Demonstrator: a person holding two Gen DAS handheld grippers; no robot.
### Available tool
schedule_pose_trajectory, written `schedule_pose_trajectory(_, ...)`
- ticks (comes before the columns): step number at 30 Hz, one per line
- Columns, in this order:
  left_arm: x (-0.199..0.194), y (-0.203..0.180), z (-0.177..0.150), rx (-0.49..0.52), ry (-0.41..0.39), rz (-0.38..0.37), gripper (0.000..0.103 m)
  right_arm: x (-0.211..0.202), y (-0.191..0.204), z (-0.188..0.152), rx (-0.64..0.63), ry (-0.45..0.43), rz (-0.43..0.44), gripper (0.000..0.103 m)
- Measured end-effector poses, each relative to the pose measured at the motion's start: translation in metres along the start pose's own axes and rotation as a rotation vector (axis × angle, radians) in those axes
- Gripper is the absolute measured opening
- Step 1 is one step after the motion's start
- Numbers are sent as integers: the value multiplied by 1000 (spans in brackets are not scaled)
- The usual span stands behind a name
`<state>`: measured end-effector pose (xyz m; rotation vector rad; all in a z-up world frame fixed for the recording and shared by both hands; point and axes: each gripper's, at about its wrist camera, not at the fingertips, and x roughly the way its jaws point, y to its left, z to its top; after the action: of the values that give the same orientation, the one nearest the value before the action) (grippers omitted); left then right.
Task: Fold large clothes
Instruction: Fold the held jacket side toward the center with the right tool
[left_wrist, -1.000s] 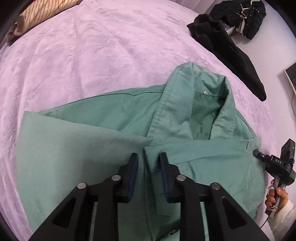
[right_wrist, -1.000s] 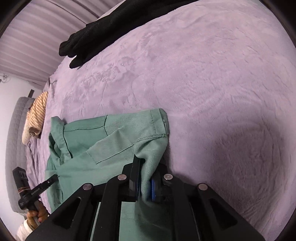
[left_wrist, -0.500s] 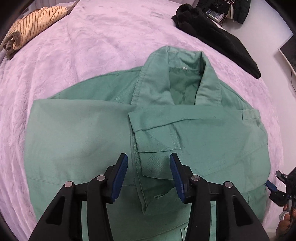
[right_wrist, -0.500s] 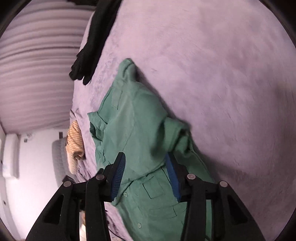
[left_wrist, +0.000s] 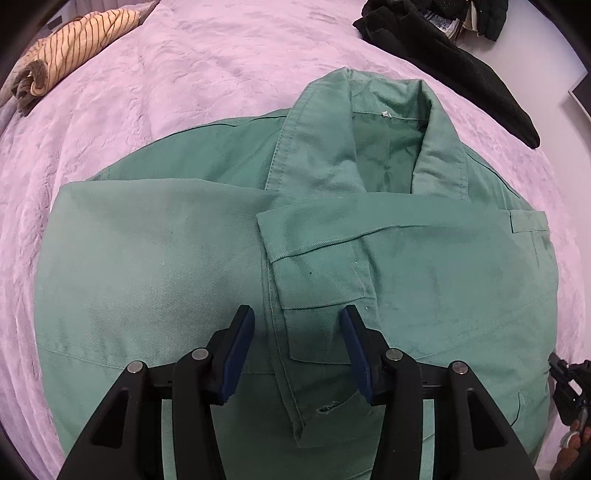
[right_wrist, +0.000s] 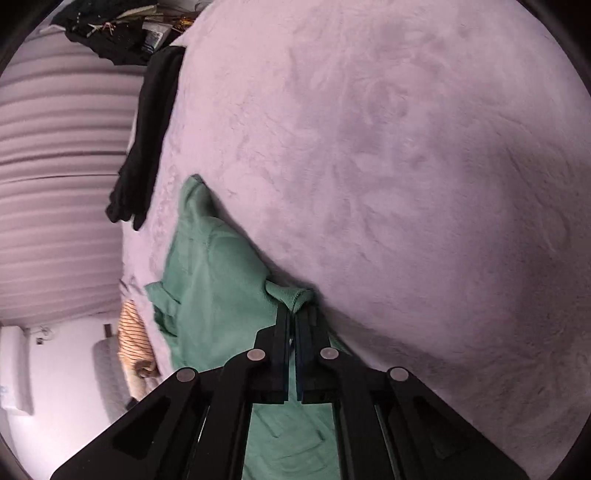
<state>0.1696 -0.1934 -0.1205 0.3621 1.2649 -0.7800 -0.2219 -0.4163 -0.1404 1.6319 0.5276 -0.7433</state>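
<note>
Jaws standing wide apart on the left gripper (left_wrist: 297, 343), hovering just above the green jacket (left_wrist: 155, 266) and gripping nothing. Jaws on the right gripper (right_wrist: 295, 325) pressing tight together, pinching a bunched fold of the green jacket (right_wrist: 218, 280) at its edge. Lying spread on the lilac plush blanket (left_wrist: 192, 55), collar (left_wrist: 317, 140) standing open at the far side, both sleeves folded in across the front and meeting near the middle. Sitting well apart at the far left corner, a striped garment (left_wrist: 74, 44); trailing along the far right edge, a black garment (left_wrist: 443, 55). Showing blurred in the right wrist view.
</note>
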Motion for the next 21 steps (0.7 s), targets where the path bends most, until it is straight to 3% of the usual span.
schedule_pose_trajectory(4, 2, -6, 3, 8, 1, 11, 51, 5, -15, -8, -11, -10, -19, 1)
schedule_pose_trajectory(11, -30, 9, 3, -11, 0, 31, 51, -26, 4, -8, -95, -19, -119, 2)
schedule_pose_trajectory(15, -53, 6, -6, 10, -25, -6, 51, -45, 29, -6, -239, -41, -125, 3)
schedule_pose_trajectory(21, -31, -9, -30, 65, 28, 37, 51, -5, 83, -14, -486, 28, -165, 3)
